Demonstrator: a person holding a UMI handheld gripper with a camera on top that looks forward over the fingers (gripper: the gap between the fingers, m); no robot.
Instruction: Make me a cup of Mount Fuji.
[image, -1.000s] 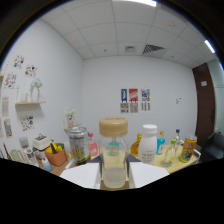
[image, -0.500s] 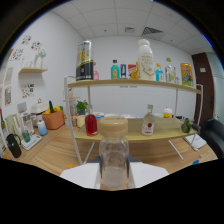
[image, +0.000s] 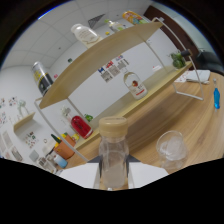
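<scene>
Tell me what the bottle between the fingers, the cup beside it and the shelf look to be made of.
Bottle: looks like clear plastic or glass, since the table shows through it; its tan cap is matte, perhaps plastic or wood. The gripper holds it between its fingers. Cup: transparent and glossy, glass or plastic, with what may be ice inside. Shelf: pale wood-look boards on a thin white frame, likely metal.

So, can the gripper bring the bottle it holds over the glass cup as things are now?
Probably yes. The gripper is shut on the clear bottle, and the glass cup stands on the wooden table just beside it, with nothing between them. The bottle's tan cap is still on, though.
</scene>
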